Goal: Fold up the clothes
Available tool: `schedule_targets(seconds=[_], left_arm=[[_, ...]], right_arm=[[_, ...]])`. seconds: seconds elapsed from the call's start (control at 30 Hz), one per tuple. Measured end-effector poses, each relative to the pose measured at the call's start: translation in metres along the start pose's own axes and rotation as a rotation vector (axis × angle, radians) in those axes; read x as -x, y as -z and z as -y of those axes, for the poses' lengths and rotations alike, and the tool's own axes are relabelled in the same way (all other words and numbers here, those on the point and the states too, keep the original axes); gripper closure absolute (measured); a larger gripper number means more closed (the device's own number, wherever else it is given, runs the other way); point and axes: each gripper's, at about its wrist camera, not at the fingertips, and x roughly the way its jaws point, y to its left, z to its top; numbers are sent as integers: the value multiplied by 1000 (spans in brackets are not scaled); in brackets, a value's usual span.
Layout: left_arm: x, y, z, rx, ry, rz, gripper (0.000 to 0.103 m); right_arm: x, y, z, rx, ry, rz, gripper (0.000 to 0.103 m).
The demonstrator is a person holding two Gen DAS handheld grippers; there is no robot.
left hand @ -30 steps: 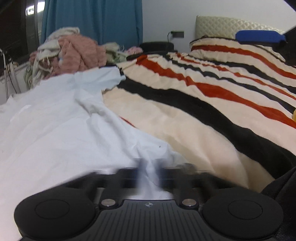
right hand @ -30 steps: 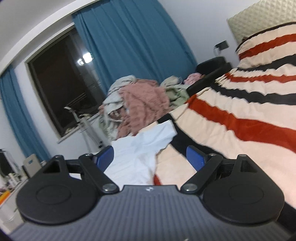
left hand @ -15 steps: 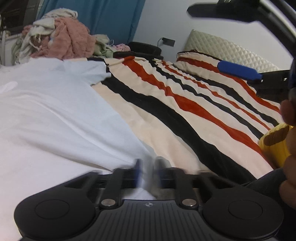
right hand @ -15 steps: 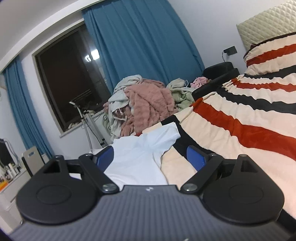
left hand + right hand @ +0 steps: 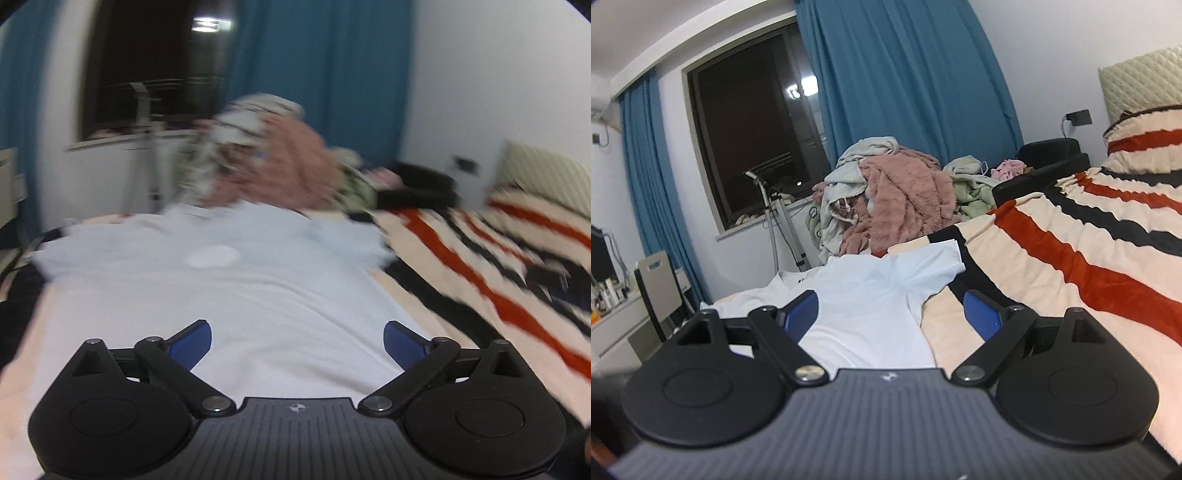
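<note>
Shirt (image 5: 871,299) of thin pale blue cloth lies flat on the bed, on a fluffy blanket (image 5: 1071,258) with cream, red and black stripes. Behind it sits a heap of clothes (image 5: 886,192). Left gripper (image 5: 297,341) and right gripper (image 5: 890,314) both have jaws spread wide, holding nothing.

Light: indoor, even and soft; the window (image 5: 753,140) is black, with a ceiling lamp reflected in its upper right.
Left wrist view: heavy motion blur on the clothes pile (image 5: 266,155) and the striped blanket (image 5: 480,266); the white shirt (image 5: 229,295) is washed out, nearly featureless.
Right wrist view: sharp throughout.
Edges: fisheye bending, dark corners.
</note>
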Motion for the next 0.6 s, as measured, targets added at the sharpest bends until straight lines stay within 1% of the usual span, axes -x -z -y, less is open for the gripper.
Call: schedule_targets(seconds=[0.17, 0.23, 0.27, 0.37, 0.47, 0.6], left_arm=[[34, -6, -30, 90, -102, 47, 0], [44, -6, -37, 108, -127, 55, 0], [48, -5, -38, 110, -131, 55, 0], [54, -6, -38, 108, -113, 51, 0], [56, -6, -33, 91, -114, 61, 0], [59, -6, -27, 71, -115, 75, 0]], right_arm=[[-2, 3, -16, 72, -9, -7, 16], [-2, 5, -23, 98, -11, -11, 16], [-2, 5, -26, 109, -13, -10, 16], [-2, 6, -32, 134, -19, -9, 16], [-2, 7, -37, 149, -23, -10, 16], [-1, 6, -41, 142, -43, -4, 16]])
